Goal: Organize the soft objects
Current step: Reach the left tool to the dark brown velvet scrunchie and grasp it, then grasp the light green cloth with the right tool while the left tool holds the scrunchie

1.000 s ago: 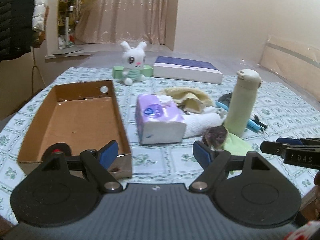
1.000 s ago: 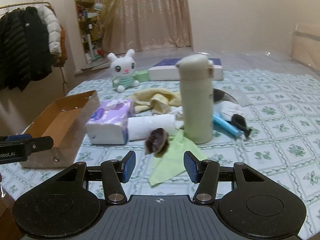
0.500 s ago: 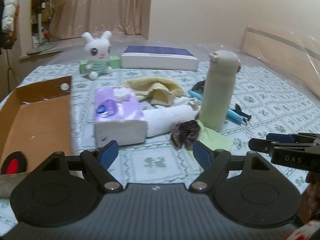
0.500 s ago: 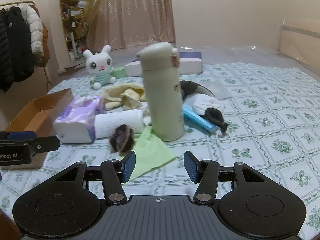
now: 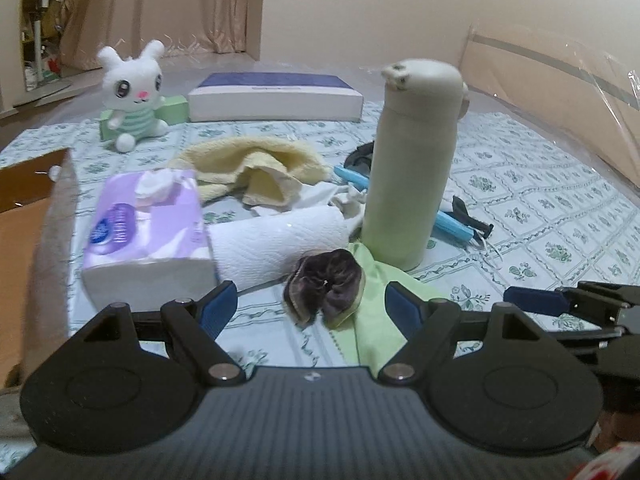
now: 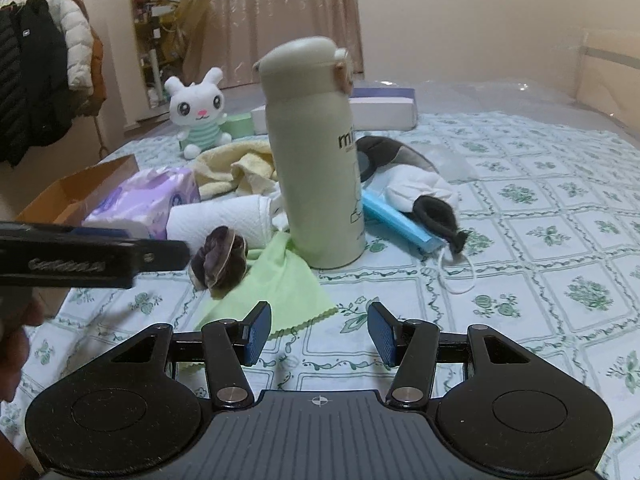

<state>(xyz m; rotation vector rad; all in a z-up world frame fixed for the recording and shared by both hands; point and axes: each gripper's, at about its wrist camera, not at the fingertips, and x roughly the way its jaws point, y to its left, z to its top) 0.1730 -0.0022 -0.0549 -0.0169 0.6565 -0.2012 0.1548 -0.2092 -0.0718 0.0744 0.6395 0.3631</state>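
Two claws, both open, empty | one scrunchie | one bottle | one plush rabbit

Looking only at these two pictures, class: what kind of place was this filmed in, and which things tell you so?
Most likely a room in a home, perhaps a bedroom. A coat rack hung with padded jackets stands by the wall, long curtains hang at the back, and a plush bunny sits on a patterned tablecloth.

Scrunchie on cloth, before paper roll, bottle right, tissue pack left
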